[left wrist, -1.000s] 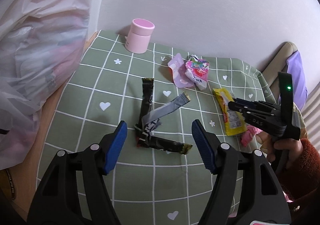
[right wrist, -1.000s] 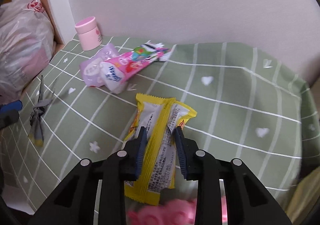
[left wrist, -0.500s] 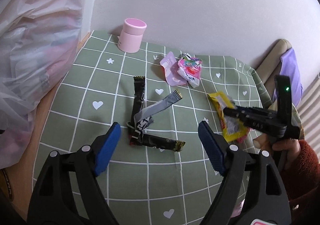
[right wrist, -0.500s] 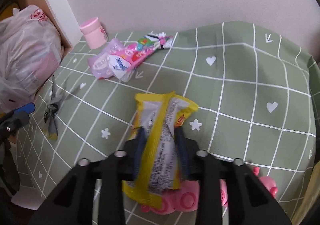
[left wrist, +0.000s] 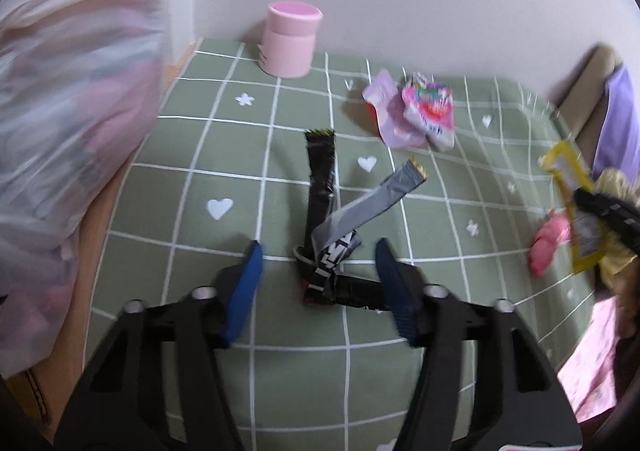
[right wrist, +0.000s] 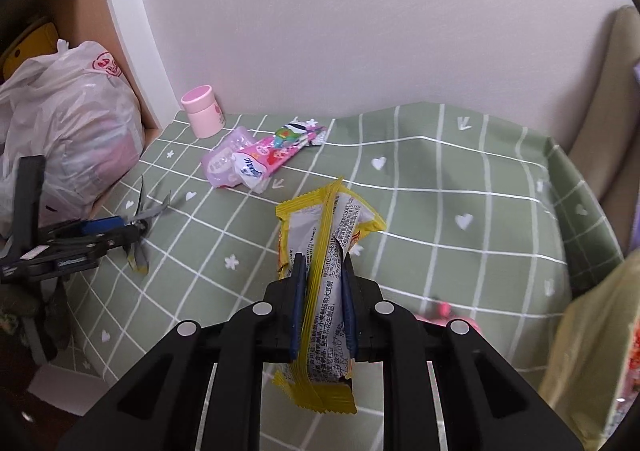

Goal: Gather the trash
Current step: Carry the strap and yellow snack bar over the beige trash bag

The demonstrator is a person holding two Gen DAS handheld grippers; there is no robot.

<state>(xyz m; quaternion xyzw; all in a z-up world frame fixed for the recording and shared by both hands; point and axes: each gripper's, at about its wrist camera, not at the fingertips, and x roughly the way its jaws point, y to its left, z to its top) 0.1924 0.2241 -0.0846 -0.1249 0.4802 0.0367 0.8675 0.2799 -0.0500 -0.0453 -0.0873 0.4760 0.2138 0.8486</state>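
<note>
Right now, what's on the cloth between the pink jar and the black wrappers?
Nothing. In the left wrist view, only bare green checked tablecloth lies between the pink jar and the black wrappers.

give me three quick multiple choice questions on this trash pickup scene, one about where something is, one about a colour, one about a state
1. Where is the pink jar?
A. at the far edge of the cloth by the wall
B. inside the plastic bag
C. between the left tongs

2. What colour is the wrapper in the right tongs?
A. blue
B. yellow
C. black

3. What are the left tongs doing?
A. clamped on the pink jar
C. out of view
B. open around the black wrappers

Answers: 1 A, it stands by the wall; 2 B, yellow edges show; 3 B, the pads sit either side without touching.
</note>
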